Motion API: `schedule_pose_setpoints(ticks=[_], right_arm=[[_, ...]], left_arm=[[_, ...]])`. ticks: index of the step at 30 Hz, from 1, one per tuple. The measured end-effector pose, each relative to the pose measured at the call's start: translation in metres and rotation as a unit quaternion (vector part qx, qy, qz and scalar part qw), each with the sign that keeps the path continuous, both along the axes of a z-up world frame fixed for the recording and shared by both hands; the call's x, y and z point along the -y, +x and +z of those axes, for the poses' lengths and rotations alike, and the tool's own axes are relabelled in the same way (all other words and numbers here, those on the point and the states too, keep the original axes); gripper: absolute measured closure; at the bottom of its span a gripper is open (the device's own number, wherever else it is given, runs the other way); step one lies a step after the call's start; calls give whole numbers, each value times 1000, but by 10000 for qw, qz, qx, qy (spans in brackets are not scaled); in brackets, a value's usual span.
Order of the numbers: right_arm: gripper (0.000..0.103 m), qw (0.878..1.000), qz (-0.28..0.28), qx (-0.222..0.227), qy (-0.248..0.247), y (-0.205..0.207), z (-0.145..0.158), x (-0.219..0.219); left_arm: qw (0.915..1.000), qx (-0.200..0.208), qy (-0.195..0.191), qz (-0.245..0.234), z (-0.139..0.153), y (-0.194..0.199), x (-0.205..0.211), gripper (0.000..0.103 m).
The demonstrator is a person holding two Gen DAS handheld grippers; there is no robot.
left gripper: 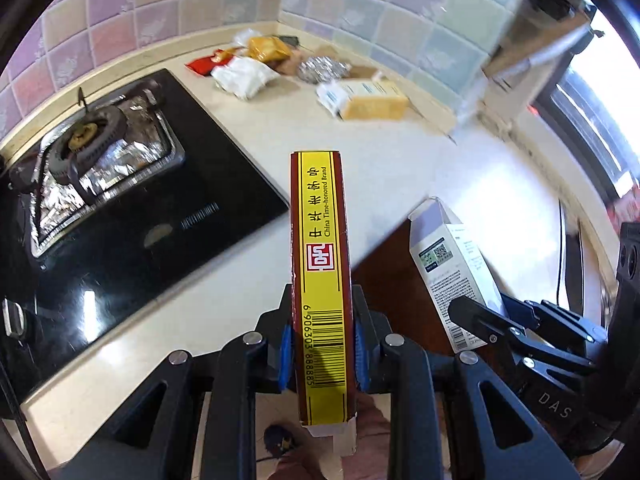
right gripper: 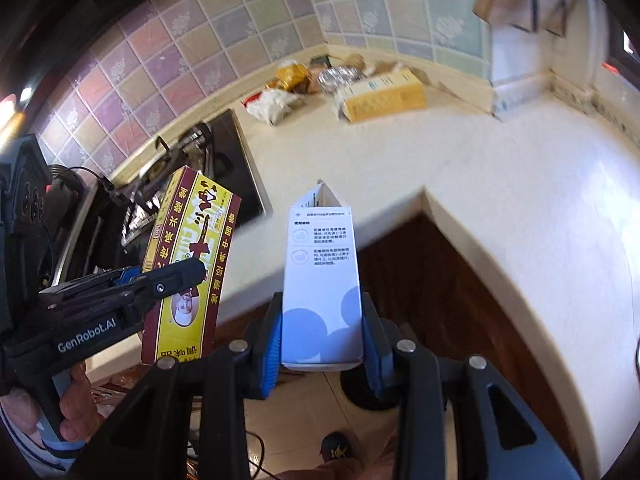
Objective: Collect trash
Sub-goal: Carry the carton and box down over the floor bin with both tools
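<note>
Left wrist view: my left gripper [left gripper: 322, 354] is clamped on the flat yellow-and-maroon carton [left gripper: 320, 264], long axis pointing ahead, while lower right my right gripper [left gripper: 486, 320] pinches the white-and-blue carton [left gripper: 450, 264], remaining wrappers [left gripper: 256, 66] lying upper centre.

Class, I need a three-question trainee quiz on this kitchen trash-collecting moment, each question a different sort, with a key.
1. True or false: the left claw is shut on the yellow-and-maroon box.
2. What does the right claw hold? A) foil ball B) white-and-blue carton C) red wrapper
3. Fill in: the remaining trash pile lies on the counter beside the ____.

Key: 1 true; 2 B, the white-and-blue carton; 3 stove.
</note>
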State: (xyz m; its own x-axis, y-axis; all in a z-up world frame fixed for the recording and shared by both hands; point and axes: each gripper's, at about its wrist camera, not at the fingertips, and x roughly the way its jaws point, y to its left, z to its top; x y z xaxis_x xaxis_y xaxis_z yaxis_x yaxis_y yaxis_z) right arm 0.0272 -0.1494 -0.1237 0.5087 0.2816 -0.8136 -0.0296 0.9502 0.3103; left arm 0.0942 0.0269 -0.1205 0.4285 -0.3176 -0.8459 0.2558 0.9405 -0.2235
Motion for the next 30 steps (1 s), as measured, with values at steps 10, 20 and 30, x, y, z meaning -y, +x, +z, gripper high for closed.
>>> schedule_pose_setpoints(ticks=[10, 20, 30], right_arm=[[68, 9968, -275, -698, -276, -45, -63, 5], [68, 9883, -158, -1512, -158, -37, -220, 16], [68, 9810, -238, -1925, -7, -11, -362, 29]], left_arm=[[9945, -834, 181, -600, -85, -37, 32, 79], [9878, -1414, 502, -409, -212, -35, 56, 78], [9822, -1766, 624, -154, -343, -23, 70, 77]])
